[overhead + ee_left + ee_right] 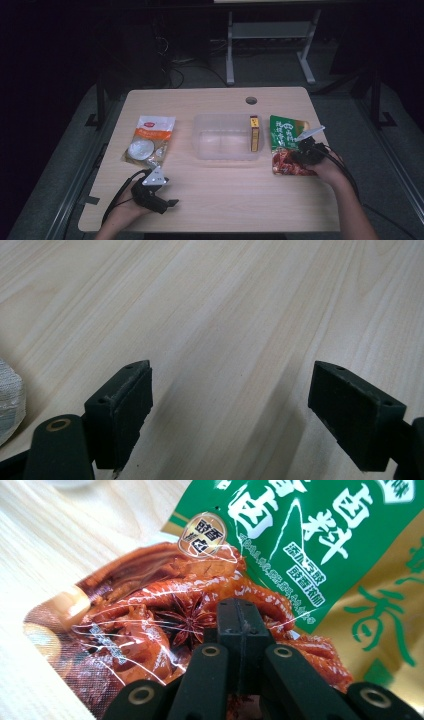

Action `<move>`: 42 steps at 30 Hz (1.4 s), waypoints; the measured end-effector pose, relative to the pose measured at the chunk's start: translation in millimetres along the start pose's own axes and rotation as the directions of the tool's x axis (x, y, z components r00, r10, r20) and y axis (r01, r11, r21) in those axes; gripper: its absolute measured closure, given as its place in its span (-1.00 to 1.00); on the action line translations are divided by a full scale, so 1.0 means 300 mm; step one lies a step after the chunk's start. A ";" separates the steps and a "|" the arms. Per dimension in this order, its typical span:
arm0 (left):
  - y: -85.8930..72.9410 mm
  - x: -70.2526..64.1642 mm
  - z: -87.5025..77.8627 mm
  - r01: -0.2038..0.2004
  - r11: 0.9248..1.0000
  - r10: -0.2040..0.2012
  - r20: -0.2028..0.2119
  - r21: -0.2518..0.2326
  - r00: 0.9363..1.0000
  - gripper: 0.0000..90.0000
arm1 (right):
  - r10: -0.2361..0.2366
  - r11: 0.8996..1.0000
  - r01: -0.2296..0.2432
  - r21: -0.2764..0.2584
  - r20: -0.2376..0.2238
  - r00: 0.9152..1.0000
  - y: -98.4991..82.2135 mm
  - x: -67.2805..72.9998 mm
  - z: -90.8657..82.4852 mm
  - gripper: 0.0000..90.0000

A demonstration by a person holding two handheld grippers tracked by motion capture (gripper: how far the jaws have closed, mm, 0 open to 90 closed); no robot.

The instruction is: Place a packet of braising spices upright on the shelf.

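Two sealed packets lay on the wooden surface (215, 200), with one clear plastic tub (227, 150) between them and one small yellow-and-brown box (254, 134) inside the tub, standing on edge against its right wall. There were two claws, one in each of the person's hands.

The green and red seasoning packet (286, 145) lay flat just right of the tub, near the surface's right edge. Its long axis ran from the near side to the far side of the surface; the green printed end pointed away from the person and the red end, with its picture of braised meat, pointed toward them.

The right claw (300, 150) was over the near right part of that packet. In the right gripper view its jaws met with no gap, right above the star-anise picture on the packet (200, 615); whether any film was pinched between them could not be told.

The white and orange packet (150, 140) lay left of the tub, its long axis also running near to far, tilted slightly.

The left claw (167, 197) rested low on the near left part of the surface, just below the white packet, pointing right. In the left gripper view its jaws stood wide apart over bare wood, holding nothing.
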State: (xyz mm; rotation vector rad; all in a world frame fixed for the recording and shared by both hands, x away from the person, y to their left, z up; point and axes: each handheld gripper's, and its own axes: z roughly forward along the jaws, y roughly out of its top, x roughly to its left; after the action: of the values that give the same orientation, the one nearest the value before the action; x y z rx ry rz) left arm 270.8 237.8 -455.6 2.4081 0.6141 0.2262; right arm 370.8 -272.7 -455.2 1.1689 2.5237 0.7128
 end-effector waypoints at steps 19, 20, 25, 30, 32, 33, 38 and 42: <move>0.005 -0.016 0.017 -0.017 1.000 0.016 0.022 0.011 1.000 -0.61 | -0.018 0.998 0.009 0.064 0.138 0.990 -0.032 -0.080 -0.021 1.00; 0.007 -0.016 0.017 -0.018 1.000 0.018 0.022 0.010 1.000 -0.61 | -0.024 0.998 0.015 0.068 0.134 0.991 -0.032 -0.074 -0.023 1.00; 0.008 -0.017 0.020 -0.018 1.000 0.018 0.027 0.014 0.999 -0.61 | -0.062 0.994 0.055 0.096 0.078 0.995 -0.030 -0.038 -0.033 1.00; 0.004 -0.014 0.015 -0.012 1.000 0.012 0.025 0.009 1.000 -0.61 | -0.122 0.985 0.116 0.125 0.041 0.992 -0.025 0.035 -0.042 1.00; 0.003 -0.013 0.016 -0.015 1.000 0.014 0.025 0.012 1.000 -0.61 | -0.159 0.979 0.153 0.131 0.034 0.987 -0.026 0.074 -0.045 1.00; 0.003 -0.013 0.017 -0.013 1.000 0.012 0.026 0.011 1.000 -0.61 | -0.169 0.978 0.165 0.129 0.027 0.985 -0.025 0.085 -0.047 1.00; 0.008 -0.016 0.017 -0.025 1.000 0.025 0.027 0.010 0.999 -0.61 | -0.184 0.979 0.182 0.095 0.016 0.983 -0.016 0.095 -0.049 1.00; 0.008 -0.013 0.020 -0.024 1.000 0.023 0.029 0.013 0.999 -0.61 | -0.121 0.992 0.118 0.045 0.055 0.991 0.009 0.041 -0.039 1.00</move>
State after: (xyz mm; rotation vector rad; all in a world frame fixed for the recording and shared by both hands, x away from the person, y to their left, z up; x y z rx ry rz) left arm 270.2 230.9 -458.7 2.4282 0.5764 0.1971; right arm 359.5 -265.6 -444.3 1.0255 2.5463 0.5913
